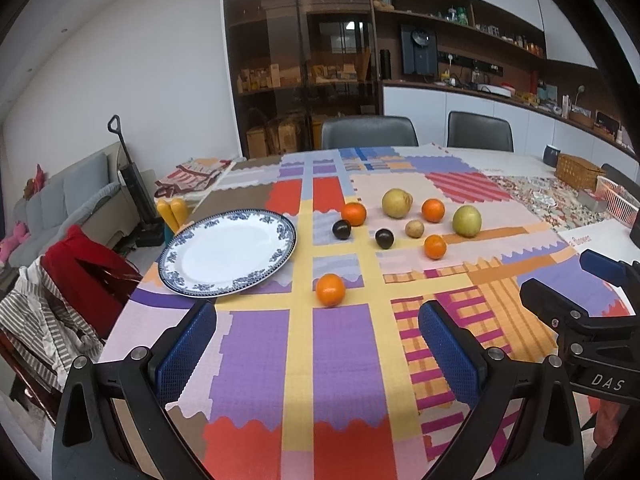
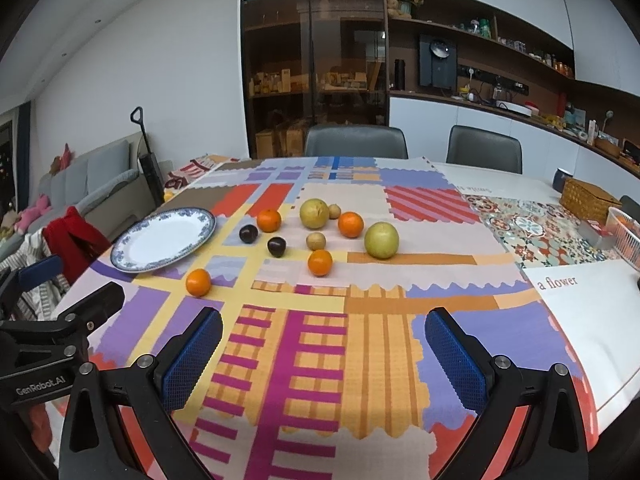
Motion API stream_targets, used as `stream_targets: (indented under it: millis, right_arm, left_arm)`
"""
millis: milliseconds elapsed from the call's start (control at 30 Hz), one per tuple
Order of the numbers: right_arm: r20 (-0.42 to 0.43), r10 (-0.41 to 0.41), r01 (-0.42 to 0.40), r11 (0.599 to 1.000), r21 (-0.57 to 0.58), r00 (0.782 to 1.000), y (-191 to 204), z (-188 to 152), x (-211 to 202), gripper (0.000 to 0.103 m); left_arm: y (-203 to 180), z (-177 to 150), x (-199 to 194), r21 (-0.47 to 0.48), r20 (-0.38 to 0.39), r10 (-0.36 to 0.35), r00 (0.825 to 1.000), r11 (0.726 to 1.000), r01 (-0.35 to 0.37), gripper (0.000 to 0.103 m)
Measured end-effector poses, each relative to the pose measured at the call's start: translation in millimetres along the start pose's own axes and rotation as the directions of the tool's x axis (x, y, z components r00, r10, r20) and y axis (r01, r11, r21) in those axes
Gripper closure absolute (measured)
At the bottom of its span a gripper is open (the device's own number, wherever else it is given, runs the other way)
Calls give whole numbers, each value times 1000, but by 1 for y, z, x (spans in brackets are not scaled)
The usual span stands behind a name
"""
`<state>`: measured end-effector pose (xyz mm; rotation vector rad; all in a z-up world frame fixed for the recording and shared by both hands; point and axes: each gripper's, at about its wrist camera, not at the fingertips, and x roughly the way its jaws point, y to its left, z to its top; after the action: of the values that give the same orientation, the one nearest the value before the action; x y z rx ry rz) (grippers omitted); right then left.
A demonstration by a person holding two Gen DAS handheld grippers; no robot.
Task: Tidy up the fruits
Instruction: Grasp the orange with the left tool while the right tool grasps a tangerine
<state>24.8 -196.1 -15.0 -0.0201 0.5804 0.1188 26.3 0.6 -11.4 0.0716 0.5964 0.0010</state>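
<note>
Loose fruit lies on a patchwork tablecloth: several oranges, the nearest one (image 1: 330,289) (image 2: 198,282) in front, two dark plums (image 1: 341,229) (image 2: 248,234), two yellow-green pears (image 1: 466,221) (image 2: 381,240) and small brown fruits (image 1: 414,228) (image 2: 315,241). An empty blue-rimmed white plate (image 1: 228,251) (image 2: 164,239) sits left of the fruit. My left gripper (image 1: 318,320) is open and empty, low over the cloth, short of the nearest orange. My right gripper (image 2: 323,328) is open and empty, near the table's front. Each gripper shows at the edge of the other's view.
A wicker basket (image 2: 588,199) and a pink plastic basket (image 2: 626,236) stand at the far right of the table. Two grey chairs (image 2: 355,141) stand behind it. A chair with red clothing (image 1: 86,280) is at the left edge.
</note>
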Motion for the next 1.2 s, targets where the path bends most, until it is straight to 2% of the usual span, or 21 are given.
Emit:
stream_targets:
  millis: [233, 533, 733, 1033, 1200]
  right_arm:
    - [-40, 9, -10, 1000, -20, 999, 3, 5, 31, 1]
    - [-85, 17, -20, 999, -33, 996, 4, 20, 78, 1]
    - [-116, 21, -25, 999, -35, 993, 5, 32, 110, 4]
    - [-193, 35, -36, 999, -3, 981, -2, 37, 155, 18]
    - [-211, 37, -39, 999, -3, 977, -4, 38, 167, 23]
  left_arm:
    - [1, 0, 36, -7, -66, -14, 998, 1000, 14, 1]
    - [3, 6, 79, -21, -137, -29, 990, 999, 26, 7]
    - [4, 9, 110, -36, -191, -38, 981, 999, 32, 18]
    - [0, 8, 139, -29, -261, -43, 964, 999, 37, 33]
    - [-1, 7, 151, -35, -300, -52, 952, 998, 44, 46]
